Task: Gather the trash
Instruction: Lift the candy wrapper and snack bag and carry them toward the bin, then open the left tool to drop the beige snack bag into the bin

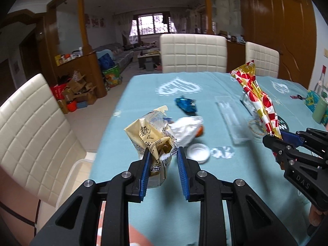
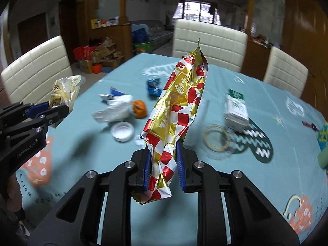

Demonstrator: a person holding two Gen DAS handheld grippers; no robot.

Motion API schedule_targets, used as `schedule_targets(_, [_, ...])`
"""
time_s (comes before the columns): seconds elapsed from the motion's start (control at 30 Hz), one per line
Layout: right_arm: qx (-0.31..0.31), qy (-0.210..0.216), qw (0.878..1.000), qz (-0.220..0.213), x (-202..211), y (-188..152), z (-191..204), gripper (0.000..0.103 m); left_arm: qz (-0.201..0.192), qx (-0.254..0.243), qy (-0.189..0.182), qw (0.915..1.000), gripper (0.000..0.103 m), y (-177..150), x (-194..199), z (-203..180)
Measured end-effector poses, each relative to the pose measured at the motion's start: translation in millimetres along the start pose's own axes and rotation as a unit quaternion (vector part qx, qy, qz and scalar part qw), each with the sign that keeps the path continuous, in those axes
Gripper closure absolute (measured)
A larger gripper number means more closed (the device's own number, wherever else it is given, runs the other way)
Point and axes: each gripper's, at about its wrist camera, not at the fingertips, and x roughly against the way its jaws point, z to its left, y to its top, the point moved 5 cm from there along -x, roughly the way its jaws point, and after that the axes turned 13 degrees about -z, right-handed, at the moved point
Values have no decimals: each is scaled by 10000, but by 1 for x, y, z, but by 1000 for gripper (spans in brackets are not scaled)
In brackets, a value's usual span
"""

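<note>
The left gripper (image 1: 163,153) pinches a crumpled cream-and-gold plastic bread bag (image 1: 151,137) between its blue-padded fingers, holding it above the near edge of the light blue patterned tablecloth (image 1: 143,86); the bag sits against the left pad, while a gap shows on the side of the right pad. From the right wrist view the same bag (image 2: 65,91) sticks out past that gripper's tips (image 2: 58,107) at the left edge of the picture. The right gripper (image 2: 163,150) is clamped on a long red, white and gold checked foil snack wrapper (image 2: 176,110), which stands up steeply and leans a little to the right, its lower end hanging down between the fingers. Loose on the cloth lie a crumpled white plastic wrap (image 2: 114,112), touching a small orange crumpled piece (image 2: 139,108), with a round white lid (image 2: 122,131) just in front of them, a blue foil wrapper (image 2: 153,87) farther back, a white and green carton (image 2: 235,108) to the right (blurred), and a yellowish ring (image 2: 217,138) near it. A clear flat plastic tray (image 1: 232,116) lies between the white wrap and the checked wrapper. Cream quilted chairs (image 1: 192,53) stand round the table.
</note>
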Motion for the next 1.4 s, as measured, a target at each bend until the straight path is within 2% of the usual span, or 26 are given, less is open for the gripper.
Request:
schedule_targets(0.5, [836,621,9945,-89,-11,29,108,79,-113,440,700,9965,77,-20,22,91])
schedule_targets(0.97, [1612,1195,9796,-48,-44,38,211,78,73,956,1422,9852,77,-50,29,181])
schedule_targets(1.17, [1717,1304,9765,10,-52,37,231,77,190,1043,1596,9815,77,-62,23,203])
schedule_targets(1.27, [1743,1322,9758,46,-56,36,237,77,202,1020,1569,9821,75,-66,22,205])
schedule_targets(1.4, [1789,1332,9748,74,-60,35,242,77,203,879,1760,9803,75,-69,19,208])
